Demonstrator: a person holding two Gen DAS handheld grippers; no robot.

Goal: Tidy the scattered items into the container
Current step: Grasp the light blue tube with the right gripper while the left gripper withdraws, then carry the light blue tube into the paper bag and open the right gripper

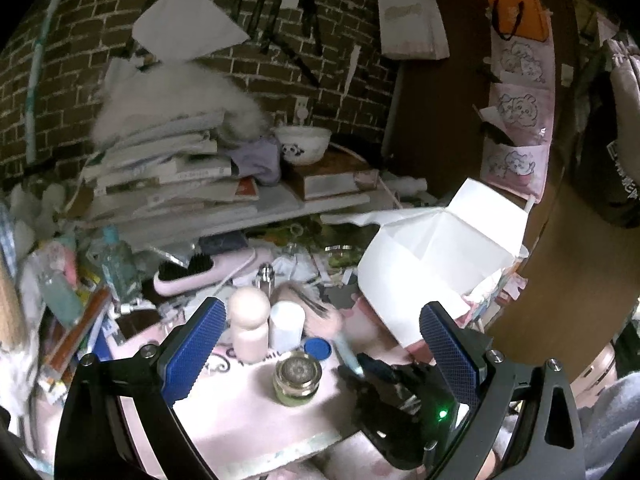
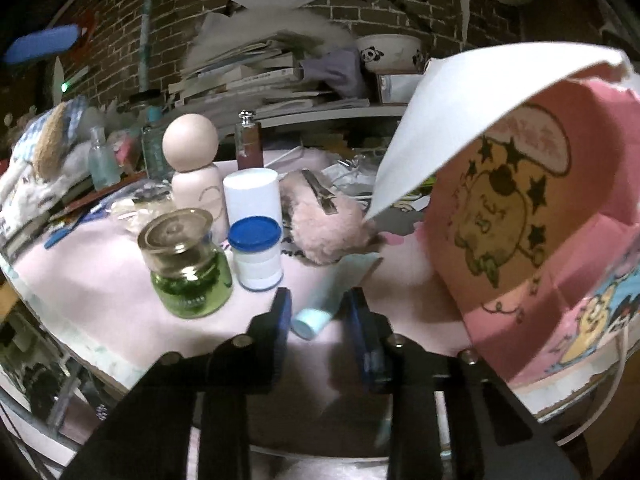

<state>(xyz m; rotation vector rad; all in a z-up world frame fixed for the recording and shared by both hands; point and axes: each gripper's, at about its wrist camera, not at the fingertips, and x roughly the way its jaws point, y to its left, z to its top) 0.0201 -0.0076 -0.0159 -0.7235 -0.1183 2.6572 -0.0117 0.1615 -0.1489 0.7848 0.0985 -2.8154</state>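
Right wrist view shows the right gripper [image 2: 316, 312] low over the pink mat [image 2: 100, 280], its blue-padded jaws drawn in on either side of a pale blue tube [image 2: 320, 308] that lies flat at about 6 o'clock; whether the pads already press the tube I cannot tell, but the placing reads as a pick for the container. At 3 o'clock the paper box [image 2: 520, 220], pink inside with cartoon prints, is tipped with its mouth toward the gripper, probably so things can be slid in; its printed lettering is too blurred to read. Just beyond the jaws at 10 o'clock stand a green glass jar [image 2: 188, 268] with a metal lid and, beside it, a small white pot [image 2: 256, 256] with a blue lid; its label shows no legible text. Behind them are a white cylinder [image 2: 251, 196] and a wooden peg doll [image 2: 192, 164], all upright and close together, with a fluffy pink hair clip [image 2: 320, 220] at 12 o'clock, near the box flap. Left wrist view has the left gripper [image 1: 320, 344] spread wide and holding nothing, hovering over the same cluster as if waiting; the jar [image 1: 298, 380] sits between its pads and the box [image 1: 440, 256] stands at 2 o'clock. Curly printing on the mat is partly hidden and unreadable. Farther off a pink hairbrush [image 1: 200, 272] lies at 10 o'clock, and a panda bowl [image 1: 302, 144] rests on stacked books [image 1: 168, 176].
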